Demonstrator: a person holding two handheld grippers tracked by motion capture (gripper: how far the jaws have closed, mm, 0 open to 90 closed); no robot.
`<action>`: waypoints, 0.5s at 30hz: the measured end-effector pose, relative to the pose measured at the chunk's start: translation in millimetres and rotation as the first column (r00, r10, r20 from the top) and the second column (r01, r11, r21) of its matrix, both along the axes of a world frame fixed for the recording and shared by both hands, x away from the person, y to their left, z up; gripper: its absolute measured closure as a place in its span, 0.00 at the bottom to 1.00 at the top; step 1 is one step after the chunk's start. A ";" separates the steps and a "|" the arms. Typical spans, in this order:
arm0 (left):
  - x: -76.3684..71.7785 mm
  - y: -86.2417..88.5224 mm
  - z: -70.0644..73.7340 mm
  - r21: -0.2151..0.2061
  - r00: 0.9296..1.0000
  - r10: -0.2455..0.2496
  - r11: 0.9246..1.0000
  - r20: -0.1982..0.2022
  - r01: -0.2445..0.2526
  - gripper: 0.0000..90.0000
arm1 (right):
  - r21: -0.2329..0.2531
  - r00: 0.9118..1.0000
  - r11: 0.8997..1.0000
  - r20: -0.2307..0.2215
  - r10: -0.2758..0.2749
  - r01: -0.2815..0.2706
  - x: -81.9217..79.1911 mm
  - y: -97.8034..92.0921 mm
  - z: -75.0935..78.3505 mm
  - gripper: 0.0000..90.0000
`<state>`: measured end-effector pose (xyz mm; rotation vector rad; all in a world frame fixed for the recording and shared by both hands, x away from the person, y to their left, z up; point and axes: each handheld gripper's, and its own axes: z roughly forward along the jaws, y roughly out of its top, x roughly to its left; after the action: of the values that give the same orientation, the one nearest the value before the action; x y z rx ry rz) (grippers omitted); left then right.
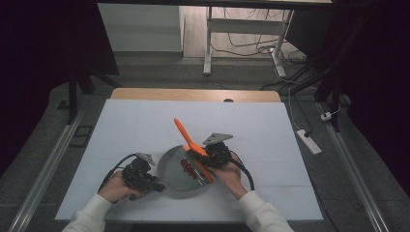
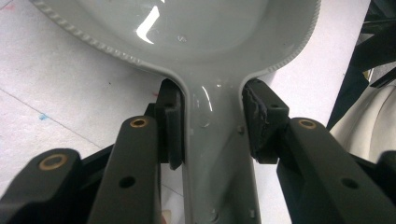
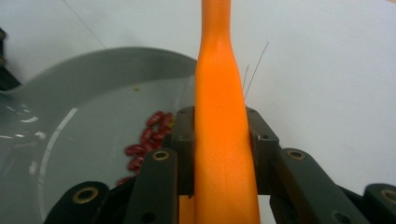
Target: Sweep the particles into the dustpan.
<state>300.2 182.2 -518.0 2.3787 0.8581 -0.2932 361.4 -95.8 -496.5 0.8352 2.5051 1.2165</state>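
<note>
Left gripper (image 2: pixel 212 126): jaws clamped on the handle of a grey pan (image 2: pixel 210 42), one pad against each side of the handle; the pan's bowl is seen directly ahead of the jaws, resting on the white table (image 2: pixel 56 93).

Right gripper (image 3: pixel 220 140): jaws closed on the orange handle of a spatula (image 3: pixel 222 116), which is seen running forward and up between the pads. Its blade end is held over the pan (image 1: pixel 176 169) in the high view.

Red beans (image 3: pixel 147 140): a small cluster lying inside the pan, just left of the right gripper's jaws.
</note>
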 end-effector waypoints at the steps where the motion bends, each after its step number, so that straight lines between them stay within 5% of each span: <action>1: 0.0 0.0 0.0 0.001 1.000 0.000 1.000 0.001 0.000 0.68 | 0.000 1.000 1.000 0.000 0.000 0.000 0.0 0.0 0.0 0.78; 8: -0.2 -0.1 0.0 -0.001 1.000 0.001 1.000 0.002 -0.001 0.68 | 0.044 0.998 0.997 -0.002 0.059 -0.059 -14.2 16.6 2.6 0.78; 15: -0.8 0.0 -0.1 -0.004 1.000 0.000 1.000 0.011 0.000 0.68 | 0.077 0.999 0.997 0.022 0.027 -0.028 -10.7 7.2 10.2 0.78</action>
<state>299.4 182.2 -518.0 2.3744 0.8520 -0.2818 350.7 -88.5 -486.3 0.8038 2.4750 1.3318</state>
